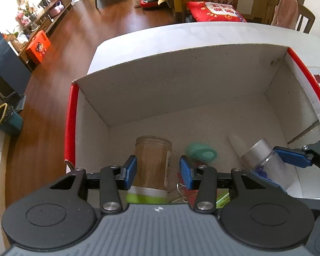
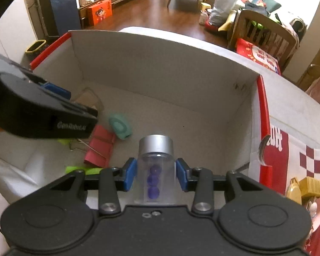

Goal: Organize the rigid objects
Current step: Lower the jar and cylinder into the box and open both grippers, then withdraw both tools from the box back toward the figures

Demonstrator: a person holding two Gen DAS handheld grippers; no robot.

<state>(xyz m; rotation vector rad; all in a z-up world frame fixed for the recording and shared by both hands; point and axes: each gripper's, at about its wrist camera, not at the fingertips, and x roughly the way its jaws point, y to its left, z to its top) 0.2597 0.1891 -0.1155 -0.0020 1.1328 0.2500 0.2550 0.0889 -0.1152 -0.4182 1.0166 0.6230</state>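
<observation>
Both grippers reach down into the cardboard box [image 2: 160, 81]. The right gripper [image 2: 156, 173] clamps a clear bottle [image 2: 154, 170] (silver cap forward); the left gripper [image 1: 157, 171] hangs spread above a jar [image 1: 152, 160] lying on the box floor.

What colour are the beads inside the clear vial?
Purple, stacked inside the vial under its silver cap; clearest in the right wrist view.

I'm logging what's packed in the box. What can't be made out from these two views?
- Printed strip on the glass jar: left wrist view, too small and blurred.
- Jar's green lid end: hidden behind the left tool.
- Base of the clear vial: right wrist view, hidden behind the right tool.
- Green scraps: partly covered, unidentifiable.
</observation>
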